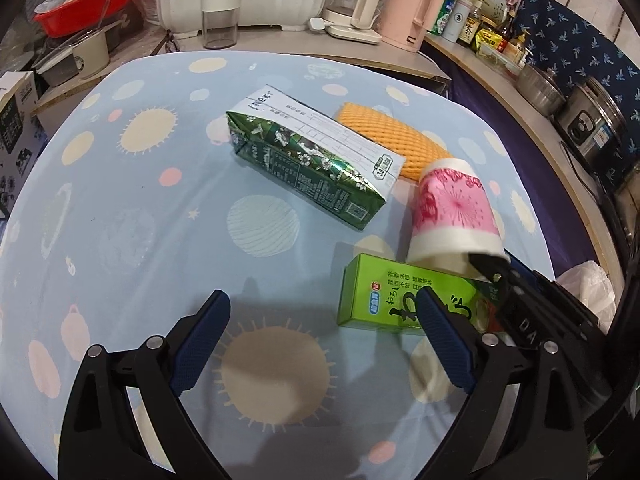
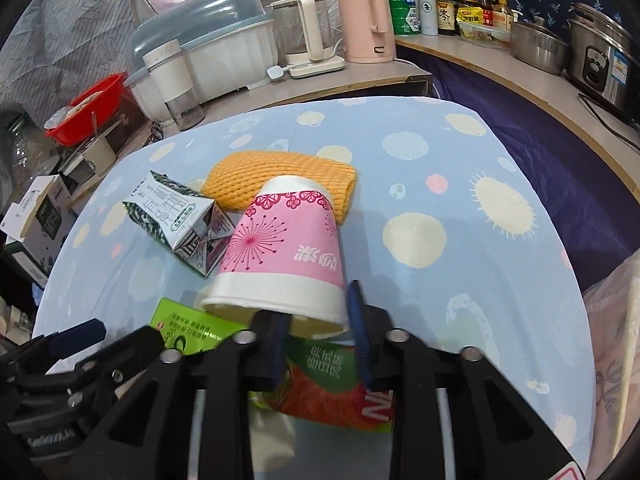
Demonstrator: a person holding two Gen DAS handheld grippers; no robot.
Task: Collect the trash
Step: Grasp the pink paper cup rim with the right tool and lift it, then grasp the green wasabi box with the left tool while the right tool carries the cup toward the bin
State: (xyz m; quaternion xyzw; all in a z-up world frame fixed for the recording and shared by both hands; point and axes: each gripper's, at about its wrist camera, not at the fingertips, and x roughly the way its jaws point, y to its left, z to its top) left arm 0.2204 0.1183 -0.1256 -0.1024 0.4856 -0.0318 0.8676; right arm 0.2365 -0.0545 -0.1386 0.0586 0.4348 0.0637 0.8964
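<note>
A pink-and-white paper cup (image 2: 280, 256) lay on its side on the patterned blue tablecloth (image 2: 480, 280), its rim pinched by the right gripper (image 2: 320, 320), beside a netted orange foam sleeve (image 2: 280, 176), a glossy green milk carton (image 1: 308, 156) and a flat green box (image 1: 384, 296). Bare cloth stretched left of the carton. The left gripper (image 1: 324, 340) hovered low, jaws spread wide on nothing.

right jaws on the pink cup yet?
Touching. Right wrist view: the right gripper has one finger inside the pink cup's rim, the other outside, pinching its wall.
</note>
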